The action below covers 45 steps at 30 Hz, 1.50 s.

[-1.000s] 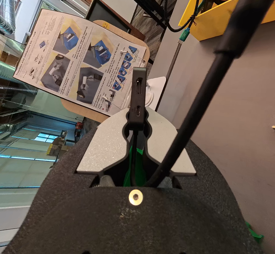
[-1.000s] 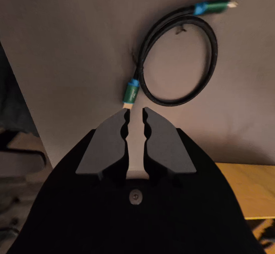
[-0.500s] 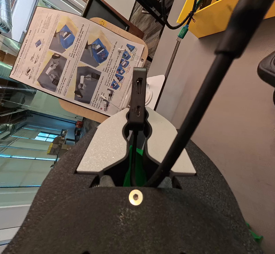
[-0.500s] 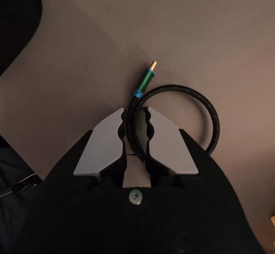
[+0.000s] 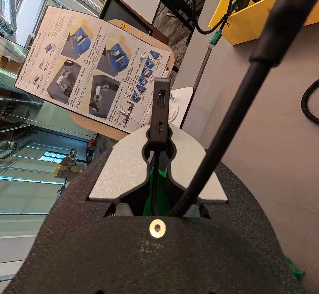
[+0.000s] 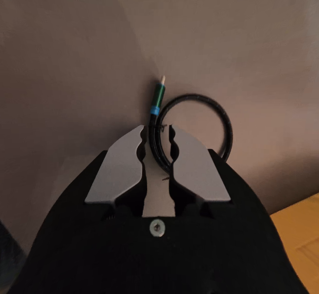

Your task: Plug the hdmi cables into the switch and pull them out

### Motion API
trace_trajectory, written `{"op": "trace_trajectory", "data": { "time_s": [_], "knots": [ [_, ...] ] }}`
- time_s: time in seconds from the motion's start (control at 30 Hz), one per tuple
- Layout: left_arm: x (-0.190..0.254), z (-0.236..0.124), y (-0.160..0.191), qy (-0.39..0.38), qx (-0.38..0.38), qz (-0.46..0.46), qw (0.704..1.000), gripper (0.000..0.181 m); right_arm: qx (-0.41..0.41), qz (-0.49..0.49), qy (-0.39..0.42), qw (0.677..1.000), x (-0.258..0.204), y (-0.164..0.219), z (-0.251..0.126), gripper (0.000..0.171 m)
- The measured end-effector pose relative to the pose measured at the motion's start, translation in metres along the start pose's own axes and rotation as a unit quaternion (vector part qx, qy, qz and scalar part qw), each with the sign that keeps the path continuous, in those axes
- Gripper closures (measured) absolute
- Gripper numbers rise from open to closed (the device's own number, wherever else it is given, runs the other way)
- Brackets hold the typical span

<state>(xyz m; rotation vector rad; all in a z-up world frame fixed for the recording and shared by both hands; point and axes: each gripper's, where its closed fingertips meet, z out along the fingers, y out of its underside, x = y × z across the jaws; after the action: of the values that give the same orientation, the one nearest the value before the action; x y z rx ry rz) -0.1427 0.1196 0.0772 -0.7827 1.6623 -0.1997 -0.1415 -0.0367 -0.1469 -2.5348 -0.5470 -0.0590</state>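
In the left wrist view my left gripper (image 5: 158, 128) is shut on a slim black switch (image 5: 160, 106), held upright with two empty ports facing me. Its thick black lead (image 5: 241, 113) runs up to the right. In the right wrist view my right gripper (image 6: 157, 127) is open, low over the grey table. Its fingers straddle a coiled black HDMI cable (image 6: 226, 122). The cable's green plug (image 6: 158, 96), with a blue collar and gold tip, points away just past the fingertips. Part of this coil (image 5: 309, 106) shows at the right edge of the left wrist view.
A yellow bin (image 5: 250, 27) stands at the far right of the table, with another green-plugged cable (image 5: 214, 38) hanging from it. An instruction sheet (image 5: 86, 65) on a wooden board stands beyond the table edge, beside a white stand (image 5: 183, 99). A yellow-brown surface (image 6: 302, 225) lies low right. One gripper's finger ends stand about 30 centimetres off the other's.
My right gripper moved forward over the coil, so the cable now lies between its fingers, and the jaws opened a little wider. My left gripper kept hold of the switch and turned slightly.
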Motion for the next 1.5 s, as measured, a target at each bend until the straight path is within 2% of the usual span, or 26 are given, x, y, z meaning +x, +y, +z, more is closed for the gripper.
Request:
{"op": "trace_trajectory", "data": {
  "time_s": [0.07,0.13,0.3,0.33,0.57,0.63,0.7,0.83,0.97,1.13,1.3,1.33,1.4,1.5],
  "knots": [
    [0.000,0.001,0.000,0.000,-0.001,0.001,1.000,0.167,0.034,-0.013,0.016,0.999,-0.004,-0.017,-0.004,0.147],
    [0.001,0.001,0.000,0.001,-0.001,0.001,1.000,0.167,0.031,-0.004,-0.006,1.000,-0.012,-0.023,0.002,0.147],
    [0.001,0.001,0.000,0.001,-0.002,0.003,1.000,0.167,-0.044,0.020,-0.013,0.999,-0.004,-0.005,0.022,0.146],
    [0.001,0.000,0.000,0.001,0.000,0.001,1.000,0.167,-0.038,0.014,-0.028,0.999,-0.008,-0.007,0.022,0.151],
    [-0.002,-0.001,0.001,-0.003,0.001,-0.003,1.000,0.167,-0.027,0.007,-0.079,0.996,-0.011,-0.007,0.023,0.153],
    [-0.003,-0.001,0.001,-0.005,0.003,-0.004,1.000,0.167,-0.020,-0.035,-0.033,0.999,-0.007,-0.006,0.021,0.154],
    [-0.005,-0.002,0.001,-0.006,0.004,-0.007,1.000,0.167,0.000,-0.112,0.051,0.992,-0.001,-0.009,0.013,0.154],
    [-0.005,0.000,0.004,-0.007,0.000,-0.009,1.000,0.167,0.048,-0.226,0.191,0.954,0.005,-0.026,-0.024,0.156],
    [0.001,0.004,0.002,-0.001,-0.002,-0.001,1.000,0.167,0.049,-0.273,0.243,0.930,0.007,-0.035,-0.054,0.161],
    [0.011,0.010,-0.002,0.008,-0.009,0.013,1.000,0.167,0.009,-0.244,0.224,0.943,0.020,-0.014,-0.041,0.161],
    [0.012,0.011,-0.001,0.009,-0.014,0.017,1.000,0.167,-0.056,-0.134,0.209,0.967,0.041,0.019,-0.025,0.161],
    [0.011,0.011,0.000,0.010,-0.013,0.015,1.000,0.167,-0.038,-0.116,0.187,0.975,0.035,0.015,-0.019,0.161],
    [0.012,0.012,0.001,0.013,-0.013,0.012,1.000,0.167,0.000,-0.061,0.077,0.995,0.009,0.006,-0.003,0.163],
    [0.013,0.013,0.003,0.014,-0.019,0.014,1.000,0.167,0.047,-0.005,-0.038,0.998,-0.004,-0.005,0.000,0.159]
  ]
}}
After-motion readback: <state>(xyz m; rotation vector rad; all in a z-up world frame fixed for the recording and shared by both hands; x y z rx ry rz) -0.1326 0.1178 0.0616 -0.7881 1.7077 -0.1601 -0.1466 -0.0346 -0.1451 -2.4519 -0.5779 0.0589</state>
